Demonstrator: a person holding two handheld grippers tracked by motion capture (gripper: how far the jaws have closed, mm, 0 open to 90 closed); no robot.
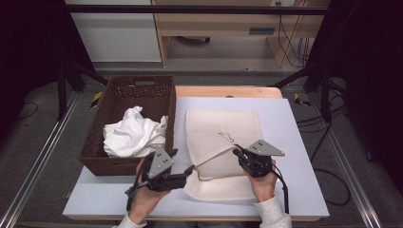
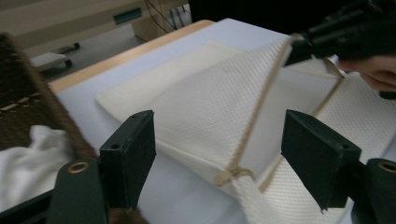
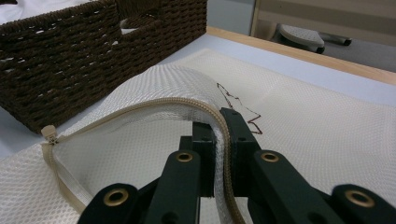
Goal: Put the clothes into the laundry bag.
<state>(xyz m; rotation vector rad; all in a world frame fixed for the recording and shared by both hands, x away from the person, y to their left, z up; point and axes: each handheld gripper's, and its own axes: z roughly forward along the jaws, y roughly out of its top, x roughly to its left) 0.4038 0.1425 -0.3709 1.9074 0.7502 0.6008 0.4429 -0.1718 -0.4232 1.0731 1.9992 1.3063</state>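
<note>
Mesh laundry bag (image 1: 223, 142) lies mid-table, right of the wicker basket (image 1: 130, 123) holding white cloth (image 1: 133, 133). Right gripper (image 3: 219, 140) is clamped on the zipper edge (image 3: 140, 109), lifting it. Left gripper (image 2: 215, 158) has its jaws apart around the zipper end. Risk: thin mesh slips out, opening collapses. White table (image 1: 290, 156), grey floor, dark surroundings.

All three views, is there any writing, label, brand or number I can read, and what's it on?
None can be read.
The dark red squiggle on the mesh bag is a loose thread or mark, not letters.
The basket and both grippers carry no visible text.
</note>
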